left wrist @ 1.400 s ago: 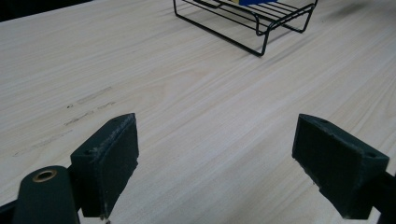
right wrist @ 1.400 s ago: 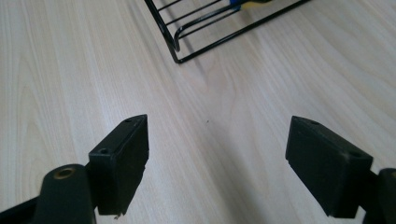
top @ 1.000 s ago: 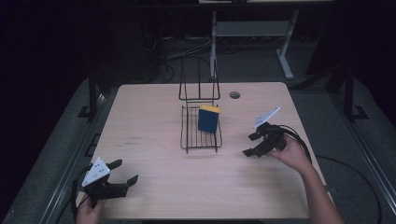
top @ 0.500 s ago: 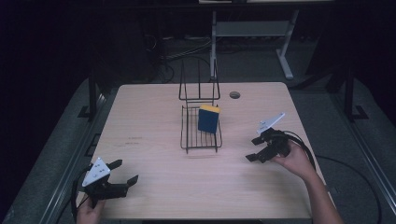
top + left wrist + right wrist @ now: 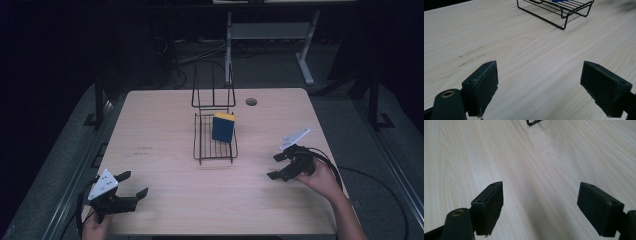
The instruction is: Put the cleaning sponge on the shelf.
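No readable text, label, brand, number or sign is showing anywhere in these views. Faint dark smudges are lying on the wooden table [image 5: 150, 150], left of the wire rack [image 5: 215, 145], but they are not forming any legible letters or figures, in the high view or in the left gripper view. The blue and yellow block [image 5: 223, 127] standing in the rack is showing plain faces with no print that can be made out.
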`<state>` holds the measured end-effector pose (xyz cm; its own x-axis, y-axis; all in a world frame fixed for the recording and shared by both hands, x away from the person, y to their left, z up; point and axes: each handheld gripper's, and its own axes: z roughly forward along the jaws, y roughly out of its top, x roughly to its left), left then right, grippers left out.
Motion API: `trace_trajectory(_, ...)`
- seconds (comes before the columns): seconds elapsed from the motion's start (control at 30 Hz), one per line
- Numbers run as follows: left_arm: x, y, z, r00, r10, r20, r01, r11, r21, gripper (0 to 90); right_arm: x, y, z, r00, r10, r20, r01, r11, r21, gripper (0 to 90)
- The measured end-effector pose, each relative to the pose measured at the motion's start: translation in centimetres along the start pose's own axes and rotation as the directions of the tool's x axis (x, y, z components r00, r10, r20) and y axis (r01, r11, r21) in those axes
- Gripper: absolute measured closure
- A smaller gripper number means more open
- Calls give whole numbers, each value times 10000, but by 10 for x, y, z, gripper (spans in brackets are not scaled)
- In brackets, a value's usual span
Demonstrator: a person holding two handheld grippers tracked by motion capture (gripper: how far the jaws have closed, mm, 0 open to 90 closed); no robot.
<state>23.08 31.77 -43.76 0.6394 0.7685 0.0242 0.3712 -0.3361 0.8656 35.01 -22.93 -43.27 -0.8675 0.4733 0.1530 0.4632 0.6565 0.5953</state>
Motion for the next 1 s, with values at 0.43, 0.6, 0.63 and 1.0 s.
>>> trace_trajectory(0.43, 0, 0, 0, 10000, 41, -22, -41, 10000, 79, 141, 11, -14, -9, 10000, -8, 91, 11, 9996, -296, 205)
trace_trajectory(0.6, 0, 0, 0, 10000, 53, -26, -53, 9999, 89, 141, 15, -22, -10, 9999, 36, 142, -32, 9996, -282, 206)
trace_trajectory(0.63, 0, -1, 0, 10000, 46, -23, -46, 9999, 89, 141, 16, -24, -10, 9999, 60, 131, -56, 9996, -278, 207)
trace_trajectory(1.0, 0, -1, 2, 10000, 65, -34, -64, 9999, 103, 141, 22, -42, -7, 9994, 348, 94, -344, 9987, -366, 203)
